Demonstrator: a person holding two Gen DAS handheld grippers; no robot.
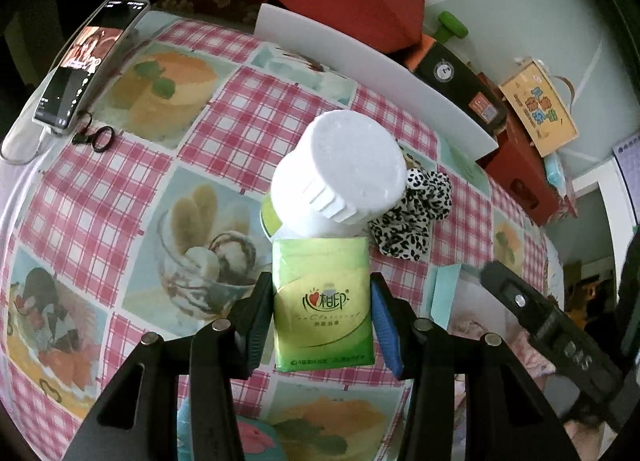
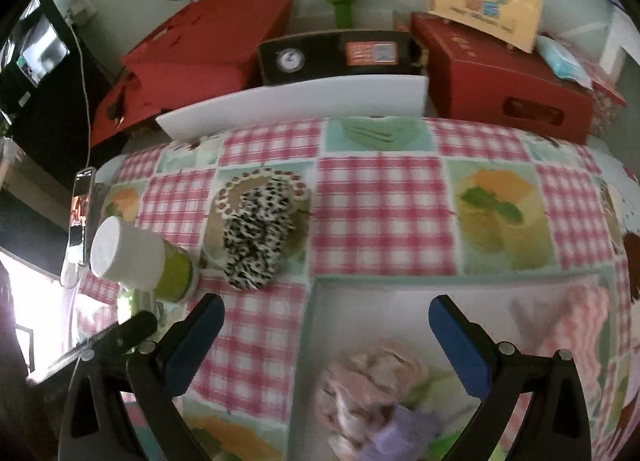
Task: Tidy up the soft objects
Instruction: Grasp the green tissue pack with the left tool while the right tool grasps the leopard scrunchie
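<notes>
Green tissue pack (image 1: pixel 323 303) is pinched in the left gripper (image 1: pixel 322 321) above the tablecloth (image 1: pixel 120 181), so I'd carry it gently to the clear tray (image 2: pixel 316 293) under the wide-open, empty right gripper (image 2: pixel 326 345).

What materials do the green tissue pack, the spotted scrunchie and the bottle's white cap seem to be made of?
Green tissue pack: probably thin glossy plastic film, printed, with light sheen.
Spotted scrunchie: soft gathered fabric, matte, puffy folds.
White cap: likely hard plastic, matte, with moulded ribs at its edge.
</notes>
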